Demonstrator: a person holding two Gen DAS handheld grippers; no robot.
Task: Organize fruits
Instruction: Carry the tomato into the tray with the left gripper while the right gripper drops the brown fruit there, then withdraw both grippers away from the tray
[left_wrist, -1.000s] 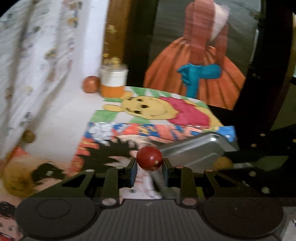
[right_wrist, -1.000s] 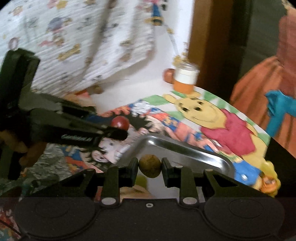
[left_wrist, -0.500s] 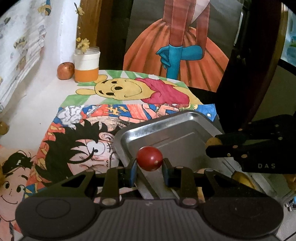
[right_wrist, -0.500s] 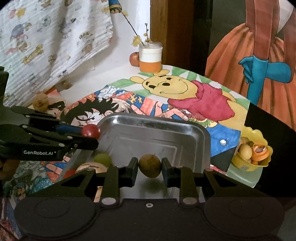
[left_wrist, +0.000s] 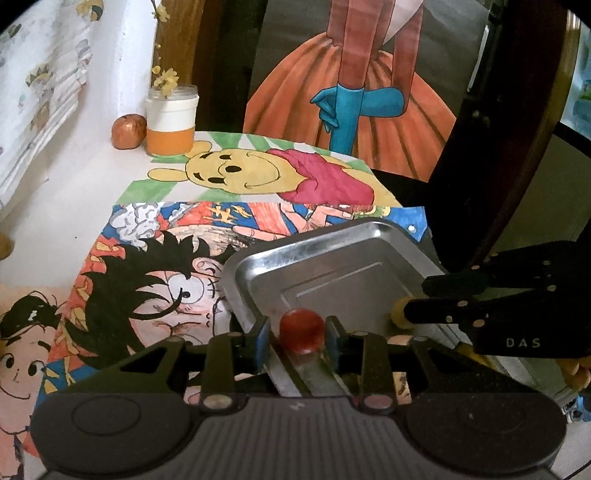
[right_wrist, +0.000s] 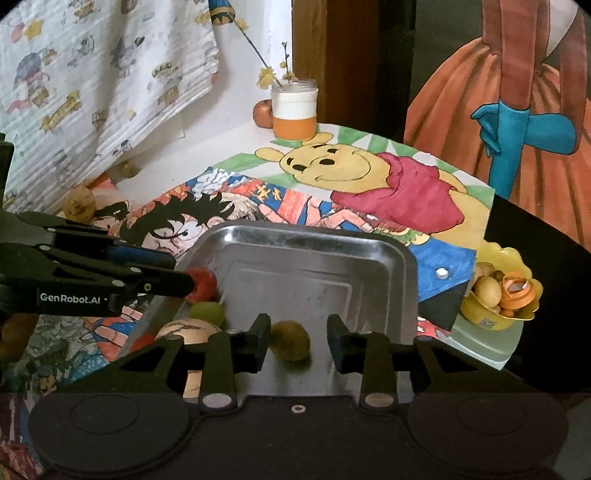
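The little red fruit (left_wrist: 301, 329), cherry-tomato sized, sits right between the fingers of the left gripper (left_wrist: 298, 334) at the near-left edge of the metal tray (left_wrist: 334, 254); those jaws have just been easing apart, and there looks to be a sliver of gap on each side of the fruit, so it's more cradled than pinched. In the right wrist view the same red fruit shows at the tip of the left gripper, just over the tray's left rim. The brownish-green round fruit (right_wrist: 290, 339) is lying on the tray floor between the fingers of the right gripper (right_wrist: 297, 341), snug up to the left finger with a clear gap to the right one; that gripper has just been opening too and has nothing clamped. Just left of it along the tray's left side are a green grape-like fruit (right_wrist: 207, 312), a pale round fruit (right_wrist: 188, 330) and a bit of something red low down. The tray rests on colourful cartoon drawings (right_wrist: 369, 177) spread over the table. Off to the right is a yellow bowl (right_wrist: 498, 288) with more small fruits, and at the back a white and orange jar (right_wrist: 294, 110) with a twig in it, a reddish apple (right_wrist: 263, 113) beside it.
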